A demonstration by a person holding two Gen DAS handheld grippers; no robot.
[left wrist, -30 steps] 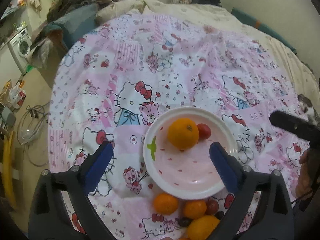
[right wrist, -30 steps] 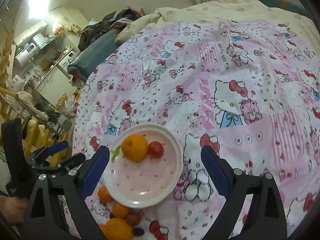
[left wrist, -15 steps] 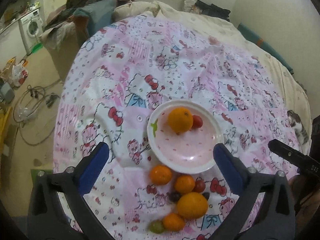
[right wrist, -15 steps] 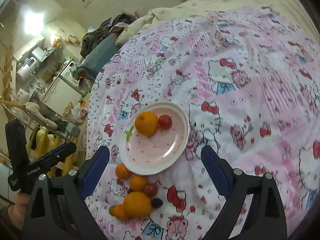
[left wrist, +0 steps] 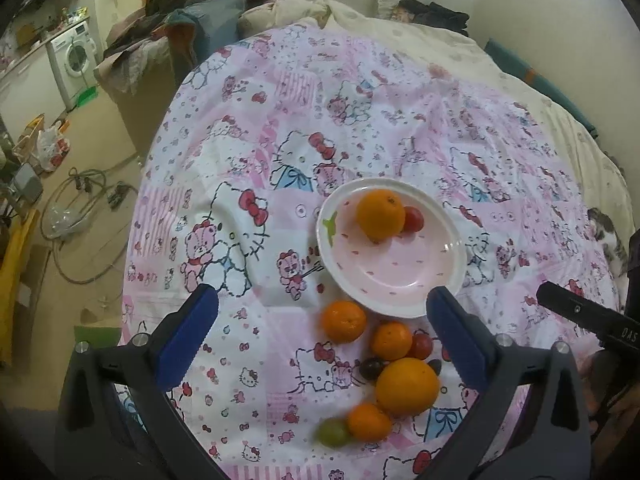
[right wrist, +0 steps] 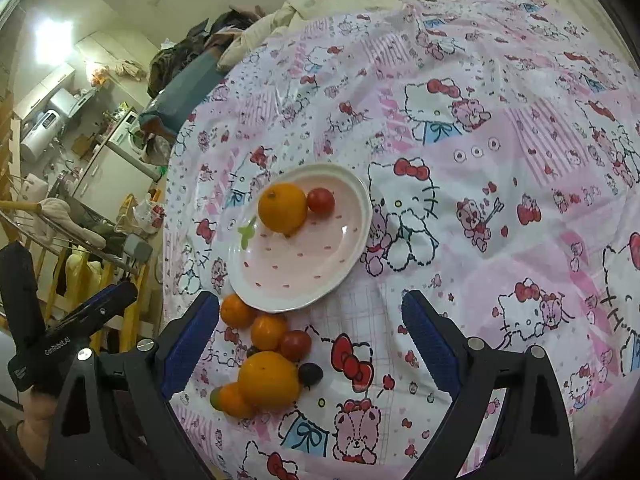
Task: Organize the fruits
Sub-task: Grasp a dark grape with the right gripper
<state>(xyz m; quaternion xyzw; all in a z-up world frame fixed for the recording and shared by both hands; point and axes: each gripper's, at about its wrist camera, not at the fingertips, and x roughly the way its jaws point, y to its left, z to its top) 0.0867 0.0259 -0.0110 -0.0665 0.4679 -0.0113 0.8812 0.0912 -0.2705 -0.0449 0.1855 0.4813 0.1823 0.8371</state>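
Note:
A pink plate lies on the Hello Kitty cloth and holds an orange and a cherry tomato. Below the plate lie loose fruits: several tangerines, a big orange, a cherry tomato, dark grapes and a green grape. My left gripper is open and empty above the loose fruits. My right gripper is open and empty, also above them.
The cloth covers a bed whose left edge drops to the floor. A washing machine, cables and clutter stand at the left. A cream blanket lies beyond the cloth. A cat lies at the right edge.
Both grippers have pulled back and up from the plate. The loose fruits below the plate have come fully into view. Both stay open.

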